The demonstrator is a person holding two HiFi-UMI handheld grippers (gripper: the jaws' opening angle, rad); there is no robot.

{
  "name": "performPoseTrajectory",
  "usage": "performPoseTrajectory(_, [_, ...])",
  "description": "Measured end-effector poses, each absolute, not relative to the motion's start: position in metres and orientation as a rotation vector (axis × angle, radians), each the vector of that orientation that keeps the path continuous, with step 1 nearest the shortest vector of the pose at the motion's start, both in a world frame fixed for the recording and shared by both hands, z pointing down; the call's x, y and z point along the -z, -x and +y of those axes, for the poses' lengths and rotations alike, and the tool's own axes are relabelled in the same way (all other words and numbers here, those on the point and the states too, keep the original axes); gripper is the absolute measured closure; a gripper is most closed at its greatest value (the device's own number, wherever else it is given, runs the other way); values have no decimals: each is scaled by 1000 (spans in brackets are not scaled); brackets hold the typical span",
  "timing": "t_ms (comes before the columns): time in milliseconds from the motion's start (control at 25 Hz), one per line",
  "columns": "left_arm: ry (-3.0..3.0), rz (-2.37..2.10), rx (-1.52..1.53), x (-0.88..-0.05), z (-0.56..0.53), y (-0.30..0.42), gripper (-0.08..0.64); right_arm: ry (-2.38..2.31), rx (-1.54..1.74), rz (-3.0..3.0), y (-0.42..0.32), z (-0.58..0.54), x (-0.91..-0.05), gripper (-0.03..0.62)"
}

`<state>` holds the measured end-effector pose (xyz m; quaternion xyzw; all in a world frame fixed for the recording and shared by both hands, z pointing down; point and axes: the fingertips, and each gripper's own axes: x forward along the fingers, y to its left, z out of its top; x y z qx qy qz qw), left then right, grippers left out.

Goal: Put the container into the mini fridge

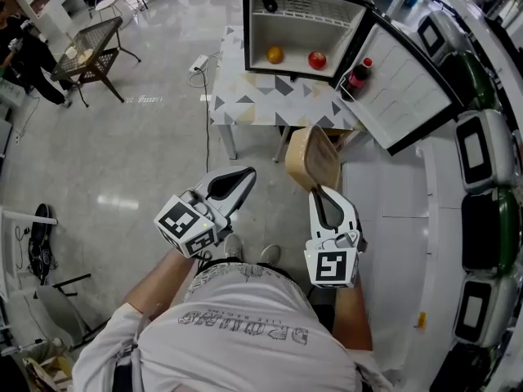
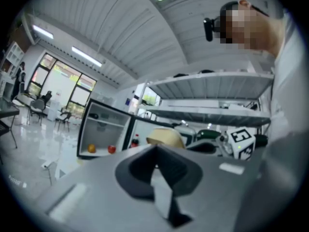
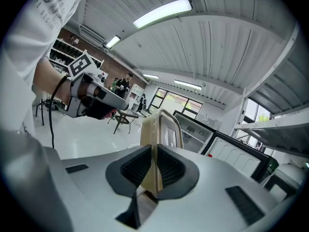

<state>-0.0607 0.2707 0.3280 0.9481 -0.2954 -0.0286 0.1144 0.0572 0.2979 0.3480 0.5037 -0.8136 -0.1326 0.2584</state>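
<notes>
Grips the beige container [image 1: 311, 157] by its thin wall in the right gripper [image 1: 319, 191], frame centre, below the open mini fridge [image 1: 304, 24] up top, with the left gripper [image 1: 244, 174] closed and empty beside it. Looks light, stiff, smooth: apt to pivot in that narrow pinch.

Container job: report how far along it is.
Done: the door of the mini fridge stands open, and the right gripper is shut on the edge of the container. In hand: the container hangs in the air, short of the fridge. Left: carry it inside and release. The left gripper is shut and empty.
</notes>
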Motion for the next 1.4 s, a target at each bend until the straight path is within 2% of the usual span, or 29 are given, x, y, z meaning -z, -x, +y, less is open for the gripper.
performPoseTrajectory(760, [-2837,-949,27,-332,263,-3,552,-1371,386,-2301,-118,287,-346,558])
performPoseTrajectory(1400, [-2854,-936,30,-340,193,-21,552,-1368,382,-2289,-134,216,-354,558])
